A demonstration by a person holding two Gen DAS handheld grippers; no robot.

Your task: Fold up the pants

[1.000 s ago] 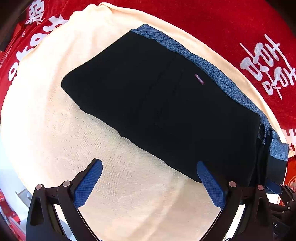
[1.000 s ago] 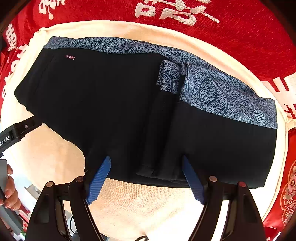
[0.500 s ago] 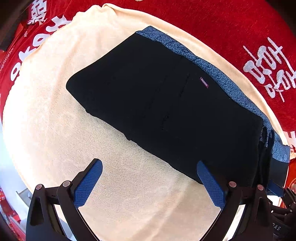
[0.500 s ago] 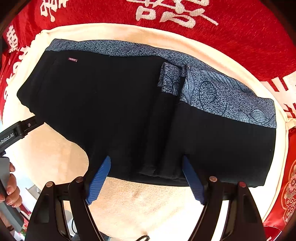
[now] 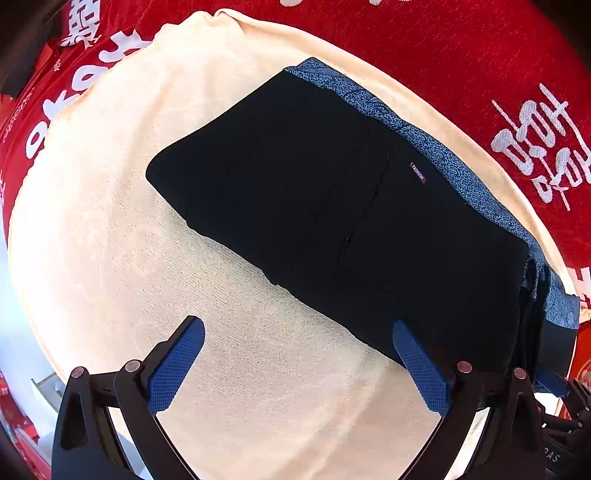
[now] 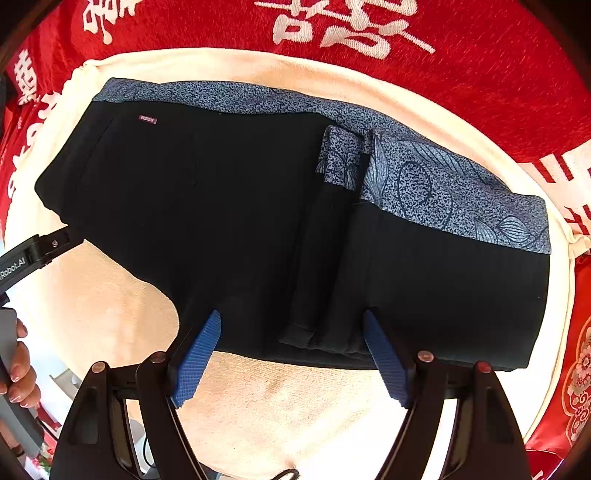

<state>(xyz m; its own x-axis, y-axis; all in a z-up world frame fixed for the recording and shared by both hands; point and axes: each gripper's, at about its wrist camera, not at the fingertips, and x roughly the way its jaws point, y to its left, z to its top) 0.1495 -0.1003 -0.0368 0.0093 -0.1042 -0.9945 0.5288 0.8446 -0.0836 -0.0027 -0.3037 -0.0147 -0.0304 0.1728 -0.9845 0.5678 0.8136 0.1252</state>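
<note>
A: Two grippers show, and both stand wide apart with nothing between their blue pads. The left gripper (image 5: 297, 363) hangs over bare cream towel (image 5: 110, 229), its right fingertip just at the near edge of the pants (image 5: 332, 206).

B: And the right gripper (image 6: 291, 354)?

A: Spread as well, gripping nothing. Its fingertips sit over the near hem of the pants (image 6: 229, 229), one on each side of a narrow folded strip of black cloth that runs from the patterned band down to the hem.

B: Where do the pants lie?

A: Flat on the towel (image 6: 295, 402), folded into a broad black block. A blue-grey patterned waistband (image 6: 443, 188) runs along the far edge, and a small red label (image 6: 147, 119) sits near the far left corner in the right wrist view. In the left wrist view the same label (image 5: 417, 172) lies just below the waistband (image 5: 443, 158).

B: What is under the towel?

A: Red cloth with white characters (image 6: 340, 22), showing all round the towel's rim. At the left edge of the right wrist view, a hand (image 6: 16, 373) with painted nails grips a grey handle, and a black bar of the other tool reaches toward the pants' left end.
</note>
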